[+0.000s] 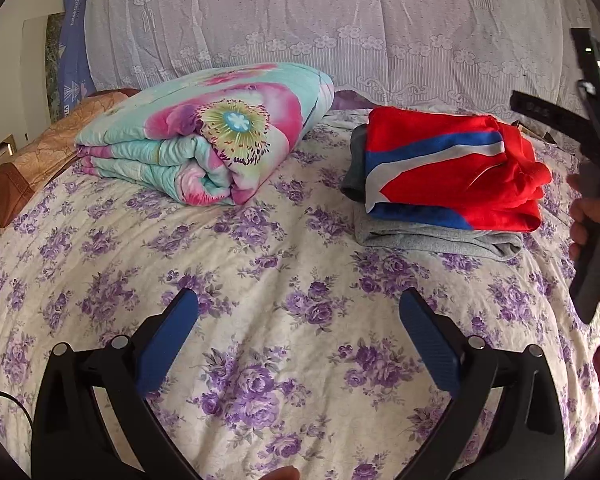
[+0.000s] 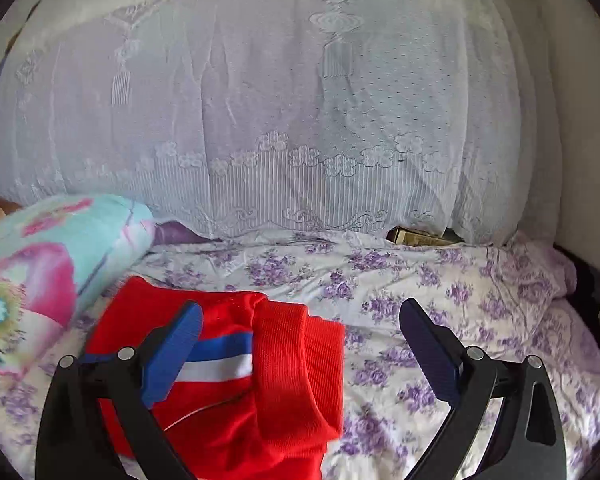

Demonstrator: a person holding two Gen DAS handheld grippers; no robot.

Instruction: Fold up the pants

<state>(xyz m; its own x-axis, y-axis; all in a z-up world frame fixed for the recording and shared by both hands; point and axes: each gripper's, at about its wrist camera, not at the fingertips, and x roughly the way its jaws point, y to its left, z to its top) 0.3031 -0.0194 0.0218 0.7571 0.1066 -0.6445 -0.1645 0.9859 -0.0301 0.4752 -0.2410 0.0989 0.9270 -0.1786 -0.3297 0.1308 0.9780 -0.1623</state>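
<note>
Folded red pants with blue and white stripes [image 1: 452, 176] lie on top of folded grey clothes [image 1: 432, 238] on the bed's right side. My left gripper [image 1: 299, 320] is open and empty over bare floral bedsheet [image 1: 260, 264], well short of the stack. My right gripper [image 2: 300, 328] is open and empty, hovering just above the red pants [image 2: 260, 380], its left finger over the striped part. The right gripper's body and the hand holding it show at the right edge of the left wrist view [image 1: 592, 216].
A rolled floral quilt [image 1: 208, 136] lies at the bed's back left, beside a brown pillow [image 1: 40, 160]. A white lace cover [image 1: 340, 28] drapes the headboard behind. A small dark box [image 2: 420, 236] sits under the lace edge.
</note>
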